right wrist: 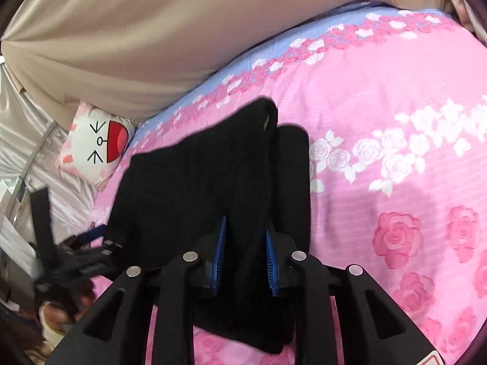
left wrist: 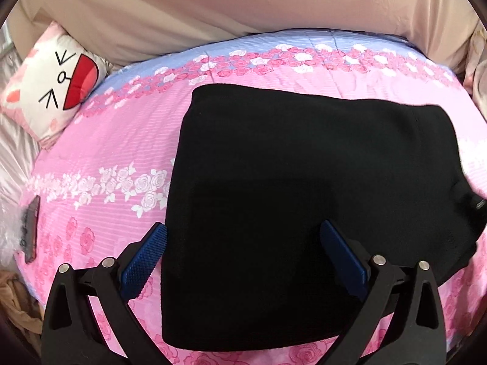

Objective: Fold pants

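The black pants (left wrist: 304, 200) lie folded into a thick rectangle on the pink rose bedspread (left wrist: 100, 152). My left gripper (left wrist: 243, 234) is open, its blue pads (left wrist: 146, 258) spread wide over the near left edge of the pants, holding nothing. In the right wrist view my right gripper (right wrist: 246, 231) has its blue pads (right wrist: 220, 243) closed on a fold of the black pants (right wrist: 188, 188), lifting that edge off the bedspread (right wrist: 395, 158). The left gripper (right wrist: 76, 255) shows at the left of that view.
A white cat-face pillow (left wrist: 51, 82) lies at the bed's far left, also in the right wrist view (right wrist: 97, 143). A beige curtain (left wrist: 213, 9) hangs behind the bed. A dark phone (left wrist: 30, 231) lies near the left edge.
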### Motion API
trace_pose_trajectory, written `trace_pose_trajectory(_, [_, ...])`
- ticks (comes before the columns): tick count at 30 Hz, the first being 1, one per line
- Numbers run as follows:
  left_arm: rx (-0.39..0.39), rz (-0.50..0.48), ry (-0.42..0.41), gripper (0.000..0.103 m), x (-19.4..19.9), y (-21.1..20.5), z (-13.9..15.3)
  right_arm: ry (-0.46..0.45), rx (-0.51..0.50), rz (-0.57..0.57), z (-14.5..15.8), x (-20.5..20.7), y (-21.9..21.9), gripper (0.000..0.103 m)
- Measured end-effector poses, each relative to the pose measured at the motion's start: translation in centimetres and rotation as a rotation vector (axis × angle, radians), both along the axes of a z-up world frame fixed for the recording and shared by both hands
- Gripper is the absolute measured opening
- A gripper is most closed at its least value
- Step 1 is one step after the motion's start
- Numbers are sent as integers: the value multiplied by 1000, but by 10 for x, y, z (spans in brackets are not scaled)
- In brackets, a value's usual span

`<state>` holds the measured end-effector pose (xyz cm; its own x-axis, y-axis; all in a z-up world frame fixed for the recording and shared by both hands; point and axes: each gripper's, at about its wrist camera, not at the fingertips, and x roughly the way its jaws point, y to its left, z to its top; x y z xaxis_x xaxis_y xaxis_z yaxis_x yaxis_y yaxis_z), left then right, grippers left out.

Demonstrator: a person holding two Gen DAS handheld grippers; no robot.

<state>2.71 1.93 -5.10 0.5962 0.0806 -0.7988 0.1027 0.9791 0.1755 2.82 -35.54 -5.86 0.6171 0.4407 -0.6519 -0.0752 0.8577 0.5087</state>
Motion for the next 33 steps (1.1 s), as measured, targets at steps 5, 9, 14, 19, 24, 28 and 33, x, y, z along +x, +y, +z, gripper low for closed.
trace_pose_trajectory(5, [-24,4,7,98,1,4,1,-156,-71,8,53,-7,21,26])
trace_pose_trajectory(9, [-20,2,3,98,1,3,1,-140,-106,107,50,15,63,26])
trace_pose_trajectory(14, [-70,-18,16,98,-1,15,4,-36,-140,67,-4,46,67,11])
trace_pose_trajectory(19, [-274,16,-8,98,-7,73,21,-55,-92,-46,30,9,34,66])
trace_pose_trajectory(24, [-498,56,115,98,2,110,-4,41,56,-84,10,-17,3,75])
trace_pose_trajectory(28, [-651,45,222,98,8,110,-24,134,174,-45,-23,-21,8,75])
trace_pose_trajectory(33, [-673,11,256,98,7,99,-22,119,182,-24,-28,-21,24,86])
